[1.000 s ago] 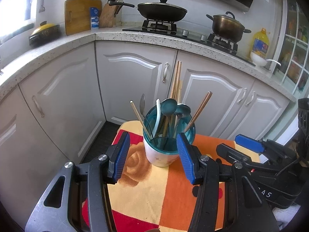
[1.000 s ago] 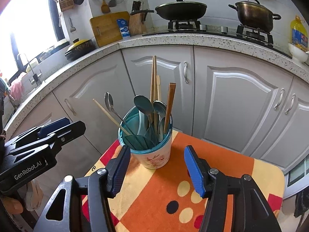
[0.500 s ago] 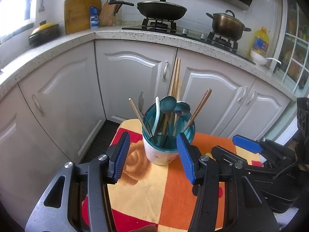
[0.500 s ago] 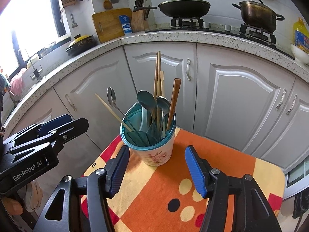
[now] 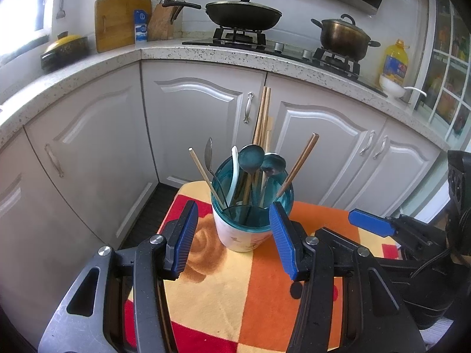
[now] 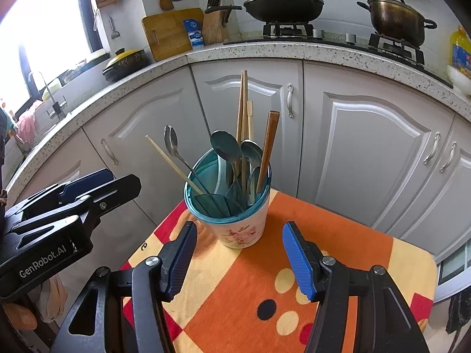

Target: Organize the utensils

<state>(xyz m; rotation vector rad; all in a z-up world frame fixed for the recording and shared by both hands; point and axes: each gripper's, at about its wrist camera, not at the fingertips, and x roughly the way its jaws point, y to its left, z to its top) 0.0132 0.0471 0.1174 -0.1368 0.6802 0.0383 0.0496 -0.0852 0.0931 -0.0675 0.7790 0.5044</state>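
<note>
A white floral cup with a teal insert (image 5: 245, 235) (image 6: 244, 229) stands upright on a small table under an orange, yellow and red cloth (image 5: 217, 297) (image 6: 338, 235). It holds tall wooden chopsticks (image 5: 263, 111) (image 6: 242, 100), a brown chopstick (image 5: 303, 156), a pale stick (image 6: 170, 158), dark spoons (image 5: 250, 158) (image 6: 225, 147), a metal spoon (image 6: 171, 141) and a white spoon (image 5: 234, 161). My left gripper (image 5: 232, 229) (image 6: 85, 189) is open, its blue pads either side of the cup's near face, not touching. My right gripper (image 6: 240, 244) (image 5: 371, 225) is open and empty, just short of the cup.
White cabinet doors (image 5: 191, 123) and a speckled counter (image 5: 117, 61) curve around behind the table. On the counter are a wok (image 5: 243, 14), a pot (image 5: 343, 38), a knife block (image 5: 160, 23), a cutting board (image 5: 117, 23) and an oil bottle (image 5: 396, 61). The table's edges drop to a dark floor.
</note>
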